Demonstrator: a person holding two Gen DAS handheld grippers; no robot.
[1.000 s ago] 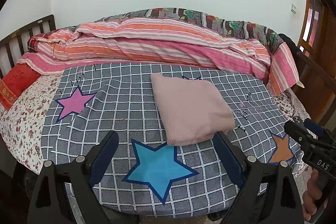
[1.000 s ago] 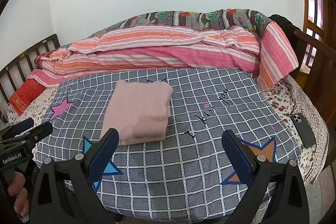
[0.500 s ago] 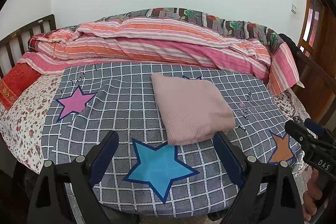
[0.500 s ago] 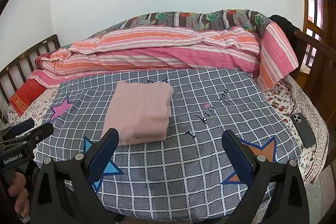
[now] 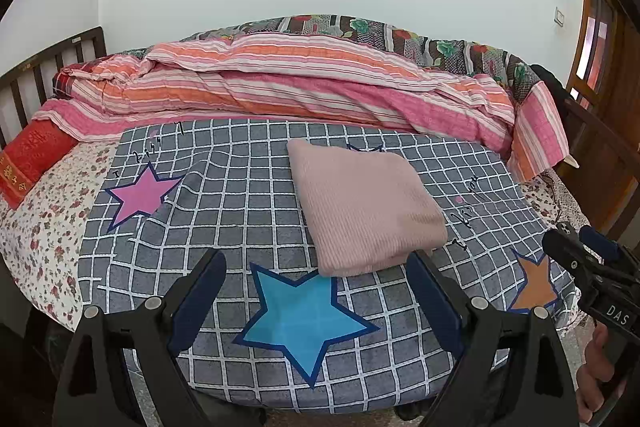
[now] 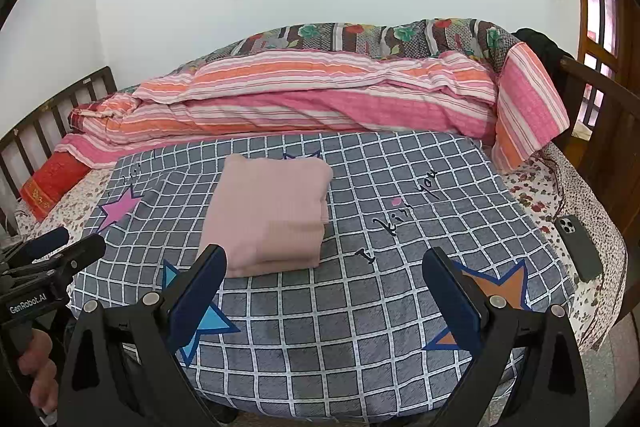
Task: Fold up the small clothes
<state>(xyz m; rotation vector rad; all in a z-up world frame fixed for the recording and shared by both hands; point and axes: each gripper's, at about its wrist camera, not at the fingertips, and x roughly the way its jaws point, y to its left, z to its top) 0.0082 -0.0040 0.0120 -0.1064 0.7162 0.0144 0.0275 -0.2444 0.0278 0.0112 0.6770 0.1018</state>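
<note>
A pink ribbed garment (image 5: 364,209) lies folded into a neat rectangle on the grey checked blanket (image 5: 240,203); it also shows in the right wrist view (image 6: 272,215). My left gripper (image 5: 316,291) is open and empty, held back from the bed's front edge, just short of the garment. My right gripper (image 6: 324,283) is open and empty, also back from the front edge, right of the garment. Each gripper shows at the edge of the other's view: the right gripper (image 5: 580,255) and the left gripper (image 6: 60,247).
A rolled pink and orange striped quilt (image 5: 304,87) lies along the back of the bed. A red pillow (image 5: 32,159) is at the left by the wooden headboard (image 5: 36,75). A black phone (image 6: 580,247) lies on the floral sheet at the right. A wooden door (image 5: 604,39) stands at the right.
</note>
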